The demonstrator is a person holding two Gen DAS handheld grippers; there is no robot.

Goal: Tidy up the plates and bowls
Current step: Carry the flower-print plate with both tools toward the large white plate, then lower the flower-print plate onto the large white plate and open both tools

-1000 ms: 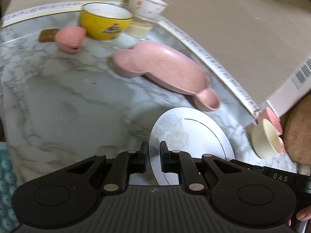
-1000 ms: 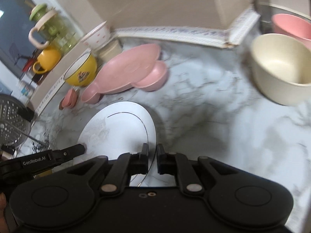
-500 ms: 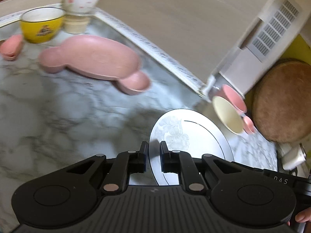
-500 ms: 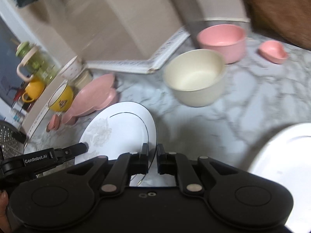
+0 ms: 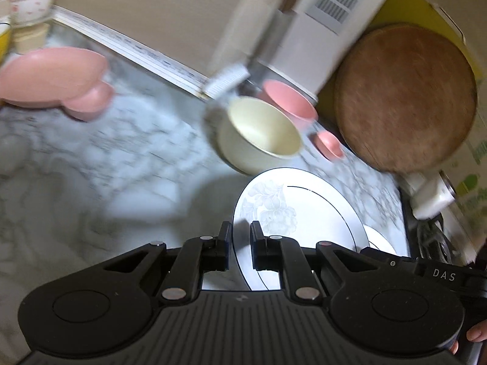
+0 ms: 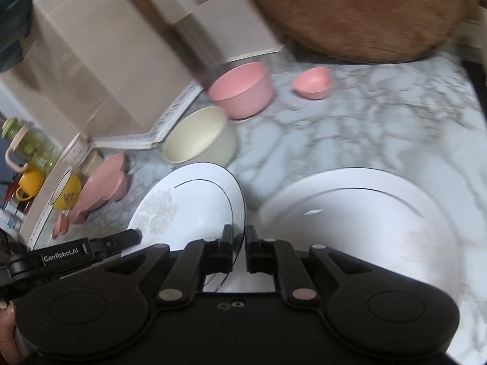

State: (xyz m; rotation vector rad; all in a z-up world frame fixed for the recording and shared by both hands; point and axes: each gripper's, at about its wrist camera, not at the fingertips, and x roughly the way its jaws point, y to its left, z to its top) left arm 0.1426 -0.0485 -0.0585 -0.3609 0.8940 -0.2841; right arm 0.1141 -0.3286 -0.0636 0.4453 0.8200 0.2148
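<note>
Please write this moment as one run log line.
left claw: shut on plate | right claw: shut on plate | second plate: on counter

Round wooden board (image 5: 404,97) leans beside yellow mug (image 6: 29,184).

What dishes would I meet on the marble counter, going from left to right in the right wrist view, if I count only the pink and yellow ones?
yellow bowl → pink divided plate → pink bowl → small pink heart-shaped dish
</note>
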